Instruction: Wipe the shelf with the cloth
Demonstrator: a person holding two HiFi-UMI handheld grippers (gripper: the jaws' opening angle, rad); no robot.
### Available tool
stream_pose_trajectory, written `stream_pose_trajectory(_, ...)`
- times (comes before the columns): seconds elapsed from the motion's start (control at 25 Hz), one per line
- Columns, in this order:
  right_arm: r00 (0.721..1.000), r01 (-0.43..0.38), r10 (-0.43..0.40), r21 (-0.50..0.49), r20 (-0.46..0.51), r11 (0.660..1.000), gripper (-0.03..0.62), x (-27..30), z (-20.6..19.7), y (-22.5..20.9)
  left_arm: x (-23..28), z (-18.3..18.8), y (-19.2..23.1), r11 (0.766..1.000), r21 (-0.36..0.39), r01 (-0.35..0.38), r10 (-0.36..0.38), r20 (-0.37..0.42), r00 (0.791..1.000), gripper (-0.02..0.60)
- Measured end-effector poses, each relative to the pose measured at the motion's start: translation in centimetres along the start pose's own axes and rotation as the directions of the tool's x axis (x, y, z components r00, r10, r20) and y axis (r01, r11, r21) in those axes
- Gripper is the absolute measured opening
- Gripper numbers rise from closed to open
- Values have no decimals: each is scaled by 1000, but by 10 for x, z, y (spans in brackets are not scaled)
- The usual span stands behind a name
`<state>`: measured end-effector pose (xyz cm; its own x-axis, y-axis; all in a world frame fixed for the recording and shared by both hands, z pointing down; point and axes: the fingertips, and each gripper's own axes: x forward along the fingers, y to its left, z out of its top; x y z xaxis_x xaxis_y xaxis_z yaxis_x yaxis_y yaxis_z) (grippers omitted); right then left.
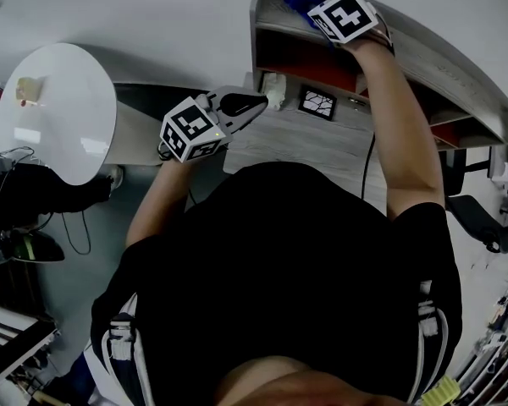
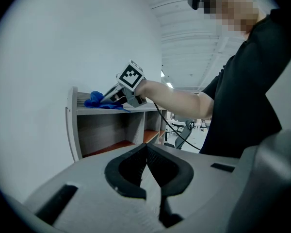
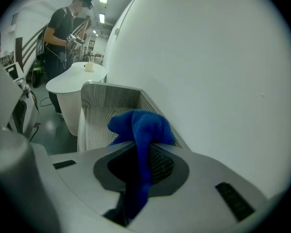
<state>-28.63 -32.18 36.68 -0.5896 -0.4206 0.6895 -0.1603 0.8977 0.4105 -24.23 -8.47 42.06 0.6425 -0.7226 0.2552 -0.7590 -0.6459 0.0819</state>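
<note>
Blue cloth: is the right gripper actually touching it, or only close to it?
Touching. The right gripper view shows the crumpled blue cloth clamped between the jaws of the right gripper, its tail hanging down through them.

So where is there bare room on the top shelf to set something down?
Bare: the top shelf rightward of the right gripper, and a strip between the cloth and the end panel. Crowded only where the cloth sits.

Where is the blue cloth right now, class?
The blue cloth is pinched in the jaws of the right gripper, resting on the top board of the shelf near its left end, beside the white wall; the head view shows it top centre.
</note>
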Motion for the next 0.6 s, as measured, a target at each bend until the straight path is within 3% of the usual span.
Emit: stream_pose_trajectory(0.6,999,-28,30,-29,44,999,48,6,34,23,-22,-7,-1,999,-3,-36,36,-17,999,17)
